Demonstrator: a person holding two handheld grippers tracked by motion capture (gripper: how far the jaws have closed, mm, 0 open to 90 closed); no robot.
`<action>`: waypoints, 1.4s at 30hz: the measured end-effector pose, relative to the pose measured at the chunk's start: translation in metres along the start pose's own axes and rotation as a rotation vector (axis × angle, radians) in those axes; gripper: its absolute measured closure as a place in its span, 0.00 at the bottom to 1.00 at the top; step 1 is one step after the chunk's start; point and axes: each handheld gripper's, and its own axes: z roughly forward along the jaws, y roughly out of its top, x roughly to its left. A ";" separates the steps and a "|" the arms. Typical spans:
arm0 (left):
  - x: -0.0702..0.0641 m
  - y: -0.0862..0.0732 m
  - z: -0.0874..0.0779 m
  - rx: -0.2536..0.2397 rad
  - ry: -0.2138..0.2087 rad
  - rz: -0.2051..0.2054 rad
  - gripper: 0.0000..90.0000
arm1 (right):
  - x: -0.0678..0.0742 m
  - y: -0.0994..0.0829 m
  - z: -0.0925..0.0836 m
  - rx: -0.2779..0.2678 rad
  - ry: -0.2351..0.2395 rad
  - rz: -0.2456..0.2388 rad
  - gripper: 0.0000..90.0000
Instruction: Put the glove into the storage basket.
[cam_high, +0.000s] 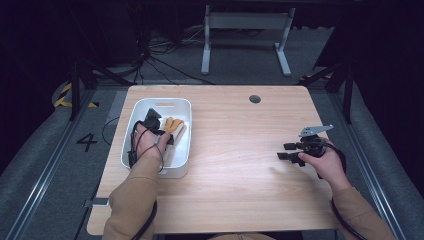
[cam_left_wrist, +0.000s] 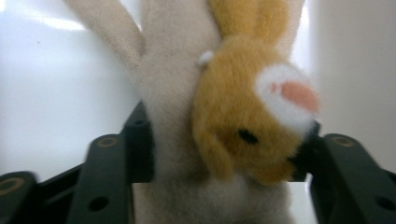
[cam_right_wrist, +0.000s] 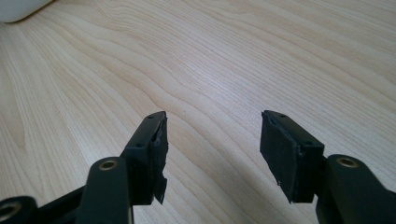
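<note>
Black jaws of your left gripper (cam_left_wrist: 219, 154) are clenched on the soft cream-and-tan plush rabbit (cam_left_wrist: 243, 112) inside the white plastic bin (cam_high: 137, 107). It looks light and squashy, so I'd judge the thick middle the safest hold. Your right gripper (cam_right_wrist: 212, 154) hovers released over the light wooden table (cam_high: 240, 150).

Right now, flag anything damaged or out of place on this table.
The pad on one jaw of the right gripper looks torn, its lower edge ragged and peeling. Otherwise nothing stands out: the plush toy sits between the left gripper's jaws inside the white bin.
</note>
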 end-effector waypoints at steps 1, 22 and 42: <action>0.000 0.000 0.000 -0.004 -0.002 0.004 0.42 | 0.000 0.000 0.000 0.000 0.001 -0.001 0.47; -0.016 0.003 -0.032 -0.076 0.058 0.095 0.33 | -0.001 -0.002 -0.003 -0.008 0.000 0.002 0.46; -0.058 -0.006 -0.087 -0.209 0.021 0.256 0.34 | -0.001 -0.002 -0.003 -0.006 -0.001 0.006 0.46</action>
